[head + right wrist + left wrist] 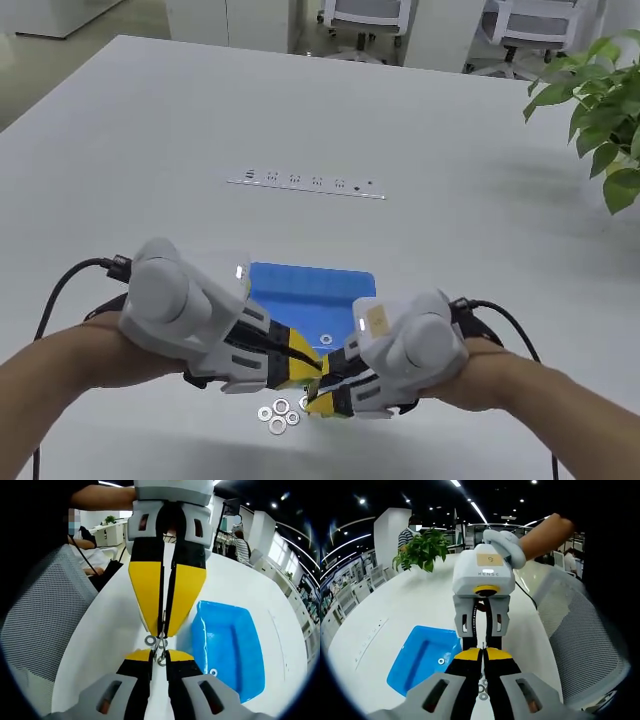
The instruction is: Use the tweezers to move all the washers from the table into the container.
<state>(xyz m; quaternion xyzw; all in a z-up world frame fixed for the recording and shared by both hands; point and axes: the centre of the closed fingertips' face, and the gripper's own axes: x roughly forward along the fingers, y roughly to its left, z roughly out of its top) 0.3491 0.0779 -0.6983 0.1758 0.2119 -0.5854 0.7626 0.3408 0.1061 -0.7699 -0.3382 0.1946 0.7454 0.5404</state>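
Nearest the head camera, two grippers meet tip to tip low over a white table. The left gripper has its yellow-tipped jaws pressed almost together. In the right gripper view they seem to pinch a thin metal strip, most likely the tweezers. The right gripper faces it with only a narrow gap between its jaws. Whether it also grips the strip cannot be told.

A small cluster of washers lies flat on the table at seven o'clock from the meeting tips. The blue container sits at twelve o'clock, just beyond the grippers, with a single washer already inside.

The washers look like small steel rings, so they are probably light, stiff and slippery. Lying flat, they offer no raised edge. The surest hold is probably one tweezer tip through the hole and the other outside the rim, squeezed gently so the ring does not flick away.
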